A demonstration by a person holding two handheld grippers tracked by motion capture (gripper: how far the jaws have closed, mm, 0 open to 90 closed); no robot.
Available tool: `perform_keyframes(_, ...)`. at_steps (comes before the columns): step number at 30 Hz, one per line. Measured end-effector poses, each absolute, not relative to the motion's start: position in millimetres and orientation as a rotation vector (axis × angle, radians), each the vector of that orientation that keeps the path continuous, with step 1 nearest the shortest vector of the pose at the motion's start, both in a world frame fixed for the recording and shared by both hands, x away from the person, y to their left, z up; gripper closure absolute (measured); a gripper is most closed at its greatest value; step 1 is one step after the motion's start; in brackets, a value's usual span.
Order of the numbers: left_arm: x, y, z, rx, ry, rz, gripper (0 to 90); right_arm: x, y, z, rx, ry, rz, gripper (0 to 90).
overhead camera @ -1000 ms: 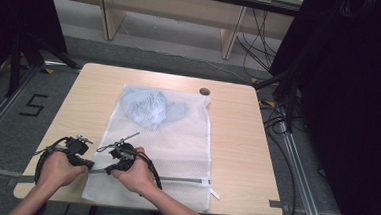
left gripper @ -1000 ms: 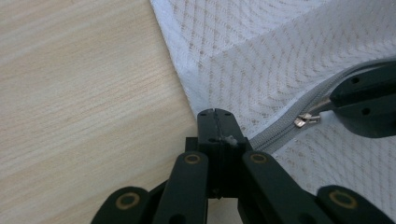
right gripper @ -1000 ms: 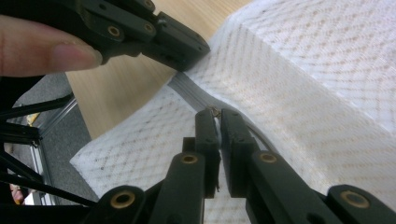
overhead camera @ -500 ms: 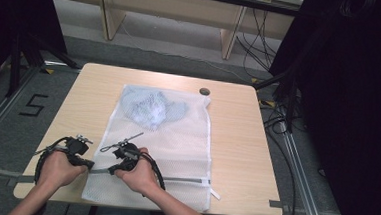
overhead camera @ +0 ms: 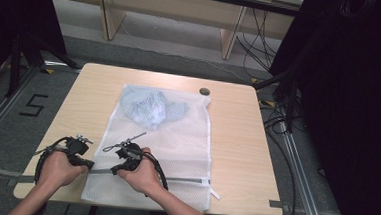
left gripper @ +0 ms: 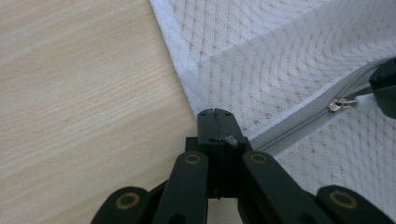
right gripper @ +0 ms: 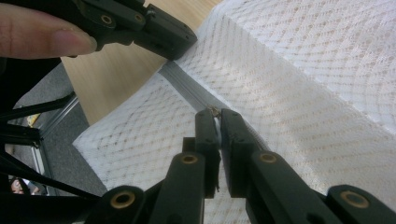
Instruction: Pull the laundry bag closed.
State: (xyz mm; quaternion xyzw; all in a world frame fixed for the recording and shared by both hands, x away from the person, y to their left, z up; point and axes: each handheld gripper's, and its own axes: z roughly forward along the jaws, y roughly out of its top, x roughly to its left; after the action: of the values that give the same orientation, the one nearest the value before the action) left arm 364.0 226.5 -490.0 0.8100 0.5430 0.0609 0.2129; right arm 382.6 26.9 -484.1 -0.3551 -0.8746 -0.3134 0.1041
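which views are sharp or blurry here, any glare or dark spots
High view: soft overall, even light on the table, right side and top left corner nearly black. Left gripper view: mesh bag and zipper crisp, no glare. Right gripper view: the right claw sharp, the thumb at top left blurred.

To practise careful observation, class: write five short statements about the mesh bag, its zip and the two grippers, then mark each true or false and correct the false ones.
1. The white mesh bag lies flat on the wooden table. True.
2. The bag is empty. False: a pale blue cloth sits at its far end.
3. The left gripper is shut on the bag's edge at the zip's end. True.
4. The right gripper hovers open above the table. False: it pinches the zip pull.
5. The grey zip runs along the bag's far edge. False: it crosses the near end.
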Motion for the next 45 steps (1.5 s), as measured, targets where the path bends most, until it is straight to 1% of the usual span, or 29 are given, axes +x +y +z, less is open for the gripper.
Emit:
perform_keyframes(3, 364.0, 226.7, -490.1, 2.248, 1.508, 0.169, 90.0, 383.7, 25.2, -484.3, -1.023, -2.602, -0.931, 87.0)
perform_keyframes(4, 366.2, 229.2, -489.2, 2.291, 1.461, 0.185, 90.0, 384.1, 24.5, -484.5, -1.011, -2.6, -0.931, 87.0)
perform_keyframes(5, 366.2, 229.2, -489.2, 2.291, 1.461, 0.185, 90.0, 382.9, 24.3, -483.8, -1.041, -2.59, -0.928, 87.1)
perform_keyframes(7, 365.1, 228.0, -489.3, 2.271, 1.486, 0.173, 90.0, 384.3, 21.7, -484.2, -1.02, -2.597, -0.939, 87.0)
perform_keyframes(10, 365.3, 228.0, -489.3, 2.274, 1.481, 0.177, 90.0, 382.6, 19.9, -482.7, -1.068, -2.594, -0.928, 87.0)
perform_keyframes(11, 363.9, 226.4, -490.1, 2.246, 1.509, 0.169, 90.0, 382.6, 19.1, -482.6, -1.071, -2.595, -0.932, 87.0)
perform_keyframes(14, 364.9, 227.7, -489.7, 2.266, 1.489, 0.176, 90.0, 383.2, 16.5, -482.2, -1.067, -2.605, -0.933, 87.0)
perform_keyframes(18, 363.9, 226.4, -490.1, 2.245, 1.511, 0.169, 90.0, 384.1, 12.9, -482.5, -1.054, -2.606, -0.94, 87.1)
perform_keyframes(20, 366.3, 229.3, -489.1, 2.293, 1.46, 0.187, 90.0, 383.0, 12.7, -481.9, -1.079, -2.593, -0.931, 87.0)
perform_keyframes(23, 363.9, 226.5, -490.0, 2.247, 1.512, 0.168, 90.0, 382.9, 9.8, -481.2, -1.079, -2.591, -0.914, 87.1)
perform_keyframes(26, 363.8, 226.4, -490.0, 2.245, 1.513, 0.169, 90.0, 383.6, 7.2, -481.3, -1.075, -2.58, -0.915, 87.0)
perform_keyframes(28, 366.2, 229.2, -489.2, 2.289, 1.464, 0.186, 90.0, 383.3, 6.3, -480.8, -1.071, -2.576, -0.926, 87.1)
perform_keyframes(29, 365.3, 228.3, -489.7, 2.272, 1.48, 0.181, 90.0, 385.2, 4.7, -481.5, -1.027, -2.603, -0.931, 87.0)
perform_keyframes(31, 363.8, 226.5, -490.0, 2.244, 1.514, 0.169, 90.0, 383.0, 3.9, -480.0, -1.078, -2.573, -0.913, 87.0)
perform_keyframes(32, 364.9, 227.6, -489.4, 2.266, 1.493, 0.175, 90.0, 385.0, 2.3, -480.4, -1.048, -2.605, -0.924, 87.0)
perform_keyframes(33, 364.1, 226.8, -489.9, 2.25, 1.507, 0.172, 90.0, 386.2, 1.3, -480.8, -1.026, -2.597, -0.929, 87.0)
perform_keyframes(35, 366.1, 228.9, -489.2, 2.287, 1.467, 0.186, 90.0, 383.3, 1.2, -479.1, -1.086, -2.574, -0.912, 87.0)
perform_keyframes(36, 364.0, 226.6, -489.9, 2.248, 1.51, 0.171, 90.0, 383.2, 0.4, -478.7, -1.087, -2.587, -0.914, 87.1)
perform_keyframes(37, 363.8, 226.2, -490.1, 2.242, 1.514, 0.172, 90.0, 385.2, -0.7, -480.7, -1.036, -2.598, -0.951, 87.0)
perform_keyframes(38, 363.8, 226.2, -490.1, 2.243, 1.514, 0.171, 90.0, 383.7, -1.1, -478.7, -1.071, -2.581, -0.906, 87.0)
perform_keyframes(45, 363.7, 225.6, -490.4, 2.234, 1.519, 0.175, 90.0, 383.6, -5.7, -476.4, -1.065, -2.591, -0.909, 87.0)
